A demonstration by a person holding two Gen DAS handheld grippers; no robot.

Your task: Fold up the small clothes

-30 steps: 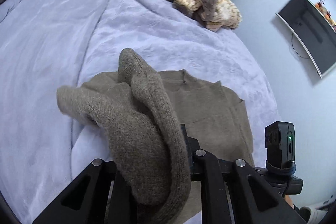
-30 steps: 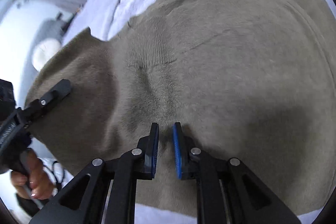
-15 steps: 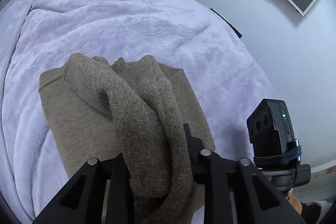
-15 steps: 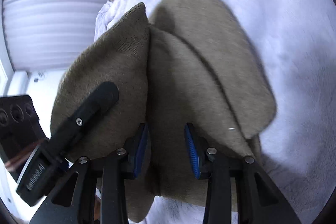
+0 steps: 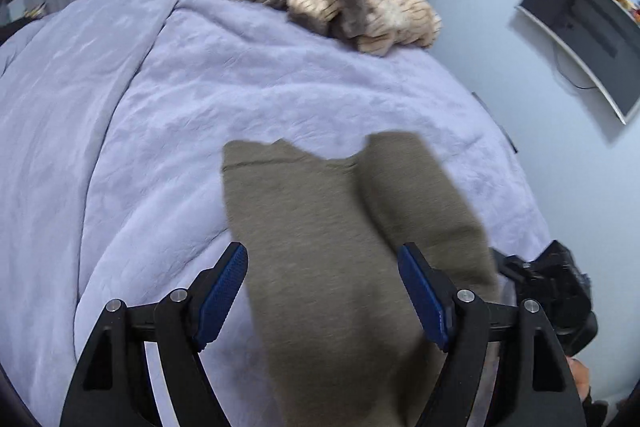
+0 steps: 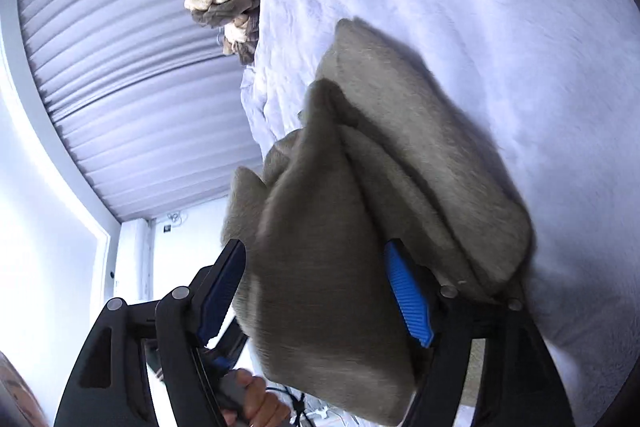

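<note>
The olive-brown knit garment (image 5: pixel 340 247) lies folded on the lavender blanket (image 5: pixel 160 127), toward its near edge, well apart from the heap of striped clothes (image 5: pixel 360 11) at the blanket's far side. The left gripper (image 5: pixel 322 291) hangs over the garment, jaws opening wide, cloth between the blue pads but untouched. The right gripper (image 6: pixel 320 291) is likewise opening astride a fold, gripping nothing.
</note>
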